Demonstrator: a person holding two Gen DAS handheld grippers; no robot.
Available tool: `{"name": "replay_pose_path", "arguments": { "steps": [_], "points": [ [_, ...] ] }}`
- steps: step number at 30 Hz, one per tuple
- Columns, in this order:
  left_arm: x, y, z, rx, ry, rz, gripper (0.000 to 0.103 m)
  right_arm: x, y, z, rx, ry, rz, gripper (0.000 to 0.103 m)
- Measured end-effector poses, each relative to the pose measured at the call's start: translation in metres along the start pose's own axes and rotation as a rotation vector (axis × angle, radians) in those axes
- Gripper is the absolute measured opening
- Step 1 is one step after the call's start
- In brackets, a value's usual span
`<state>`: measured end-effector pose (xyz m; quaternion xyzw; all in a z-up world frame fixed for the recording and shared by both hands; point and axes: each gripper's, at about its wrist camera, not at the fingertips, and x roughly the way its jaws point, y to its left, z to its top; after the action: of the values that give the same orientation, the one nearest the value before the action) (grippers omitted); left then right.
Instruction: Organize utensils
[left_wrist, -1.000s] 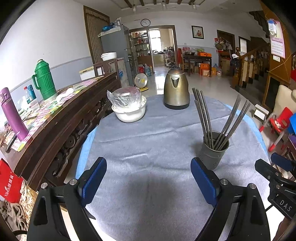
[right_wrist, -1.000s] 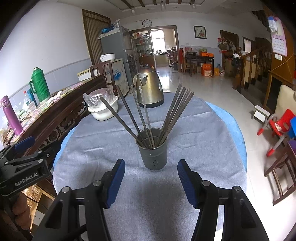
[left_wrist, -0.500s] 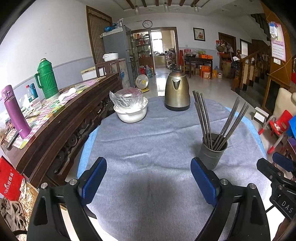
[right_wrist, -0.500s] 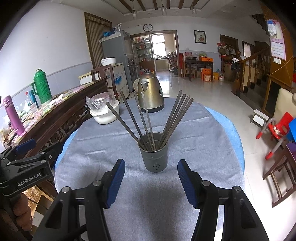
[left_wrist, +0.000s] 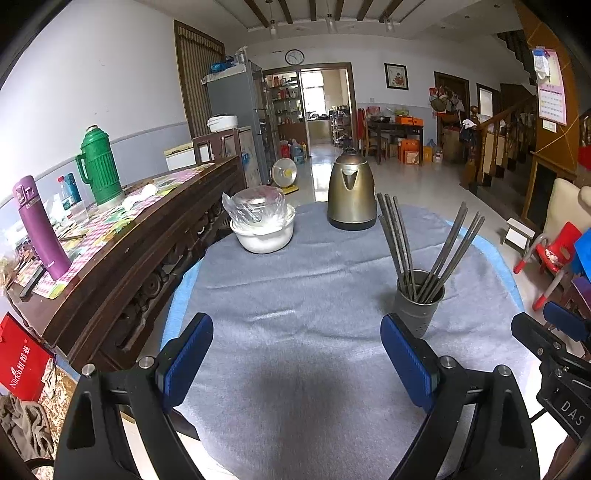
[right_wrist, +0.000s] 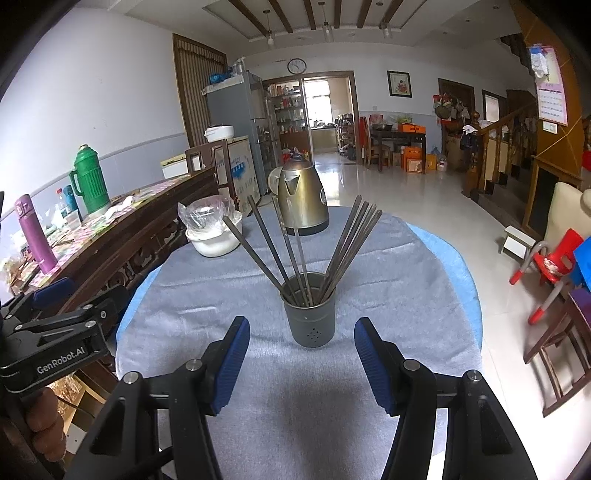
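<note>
Left tongs (left_wrist: 295, 354): blue pads spread wide, nothing between them, hanging over bare grey cloth (left_wrist: 295, 295) at the near part of the surface. Right tongs (right_wrist: 301, 354): also released, pads apart, empty, pointed straight at the cup (right_wrist: 310, 325), which sits just beyond the tips and apart from both pads.

The cup is dark grey metal w/ small holes low on its side, upright on the cloth. Inside: a bunch of long dark chopsticks (right_wrist: 295, 258), all standing on end and fanned out. From the right wrist view abt four lean left and a tighter cluster leans right; exact count can't be told. In the left wrist view the cup (left_wrist: 417, 310) is right of the left tongs, just past the right-hand pad, chopsticks (left_wrist: 399, 236) split into two groups.

Farther back on the surface: a white bowl (left_wrist: 264, 236) w/ a clear plastic bag (left_wrist: 255, 203) bunched in it, what's in the bag not clear. Beside it to the right, a brass-coloured kettle (left_wrist: 351, 192), lid on. Both well apart from the cup.

Left of the surface, a dark wood sideboard (left_wrist: 122, 266) carries a green thermos (left_wrist: 99, 166), a purple flask (left_wrist: 40, 229) and some papers.
</note>
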<state>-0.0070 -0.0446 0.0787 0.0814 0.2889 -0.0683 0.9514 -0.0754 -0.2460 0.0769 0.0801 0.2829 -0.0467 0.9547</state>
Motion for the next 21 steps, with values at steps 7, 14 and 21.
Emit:
{"name": "replay_pose_path", "arguments": {
  "steps": [7,14,21],
  "points": [
    [-0.014,-0.003,-0.002,0.002,-0.019,0.005,0.092,-0.013,-0.002,-0.001,0.003,-0.024,0.007,0.064],
    [-0.028,-0.006,-0.002,0.003,-0.04,0.011,0.092,-0.023,-0.005,-0.001,0.007,-0.046,0.013,0.064],
    [-0.031,-0.005,-0.002,0.002,-0.046,0.015,0.092,-0.026,-0.006,-0.001,0.009,-0.053,0.016,0.064]
  ]
}}
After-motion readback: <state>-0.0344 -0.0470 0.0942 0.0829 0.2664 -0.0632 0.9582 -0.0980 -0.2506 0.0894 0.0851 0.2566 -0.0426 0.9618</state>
